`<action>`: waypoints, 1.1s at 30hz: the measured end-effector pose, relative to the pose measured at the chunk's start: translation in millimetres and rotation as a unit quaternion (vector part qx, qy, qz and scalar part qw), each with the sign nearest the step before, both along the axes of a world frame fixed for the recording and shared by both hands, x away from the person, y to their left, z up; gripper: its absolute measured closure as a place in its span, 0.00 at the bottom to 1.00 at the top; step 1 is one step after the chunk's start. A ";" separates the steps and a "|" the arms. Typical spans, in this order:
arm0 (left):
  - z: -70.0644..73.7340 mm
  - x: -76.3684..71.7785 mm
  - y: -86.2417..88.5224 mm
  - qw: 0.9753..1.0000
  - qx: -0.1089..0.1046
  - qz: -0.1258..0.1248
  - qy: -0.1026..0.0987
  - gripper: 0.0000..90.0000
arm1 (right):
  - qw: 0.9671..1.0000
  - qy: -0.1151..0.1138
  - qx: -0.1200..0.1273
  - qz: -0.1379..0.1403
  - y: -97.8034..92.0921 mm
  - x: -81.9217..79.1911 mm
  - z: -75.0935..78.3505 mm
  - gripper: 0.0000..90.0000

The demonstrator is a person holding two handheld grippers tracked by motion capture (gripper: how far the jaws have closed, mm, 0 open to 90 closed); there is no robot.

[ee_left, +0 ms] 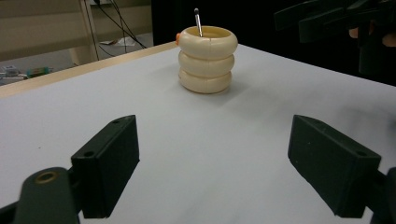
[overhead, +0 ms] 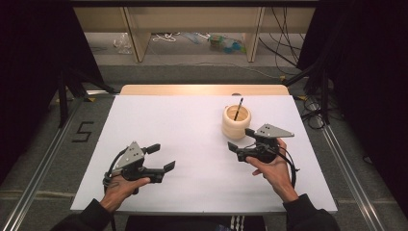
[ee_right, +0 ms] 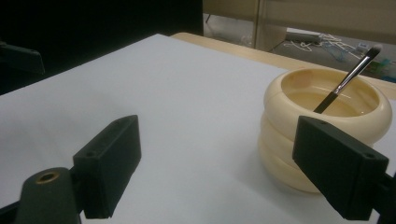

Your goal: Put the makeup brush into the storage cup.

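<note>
A cream ribbed holder (overhead: 235, 122) (ee_left: 207, 59) (ee_right: 322, 121) stands upright on the white table (overhead: 192, 144), right of centre. A thin dark brush (overhead: 237, 109) (ee_left: 198, 21) (ee_right: 348, 79) leans inside it. My right gripper (overhead: 240, 139) (ee_right: 224, 172) is open just in front of the holder, which sits close behind its right jaw. My left gripper (overhead: 161, 157) (ee_left: 224, 168) is open at the front left, nothing between its jaws, aimed across the bare table toward the holder far ahead. The right gripper (ee_left: 327, 18) also shows at the top right of the left gripper view.
The table's wooden far edge (overhead: 202, 89) borders the white surface. Beyond it are wooden legs (overhead: 137, 33), cables and litter on the floor. Dark curtains flank both sides. Metal rails (overhead: 346, 168) run along the floor beside the table.
</note>
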State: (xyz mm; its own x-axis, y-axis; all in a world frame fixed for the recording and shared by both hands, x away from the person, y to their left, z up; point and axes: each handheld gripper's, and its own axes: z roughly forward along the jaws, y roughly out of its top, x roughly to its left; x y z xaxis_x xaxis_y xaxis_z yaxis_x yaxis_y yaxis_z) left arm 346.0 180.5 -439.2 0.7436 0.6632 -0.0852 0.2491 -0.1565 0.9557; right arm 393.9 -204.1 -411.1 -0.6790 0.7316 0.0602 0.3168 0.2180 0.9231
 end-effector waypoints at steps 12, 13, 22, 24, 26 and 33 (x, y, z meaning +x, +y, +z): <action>-0.5 0.4 -0.1 1.000 0.002 -0.001 -0.003 0.18 | 1.000 -0.005 0.001 0.001 -3.8 -10.4 -4.9 0.18; -0.4 0.3 -0.2 1.000 0.002 -0.001 -0.003 0.18 | 1.000 -0.007 0.002 -0.001 -4.3 -11.4 -5.6 0.18; -0.2 0.2 -0.1 1.000 0.005 0.000 -0.003 0.18 | 1.000 -0.003 -0.012 0.001 -4.4 -24.0 -10.8 0.18; 0.1 0.1 -0.2 1.000 0.005 0.002 -0.001 0.18 | 1.000 -0.006 -0.012 0.002 -2.5 -25.9 -11.3 0.18; -0.3 -0.3 -0.8 1.000 0.002 0.002 0.000 0.18 | 1.000 0.003 -0.010 0.010 -0.3 -29.2 -11.3 0.18; -0.2 -0.8 -0.6 1.000 0.000 0.002 0.001 0.18 | 1.000 -0.001 -0.012 0.017 3.5 -37.9 -13.0 0.18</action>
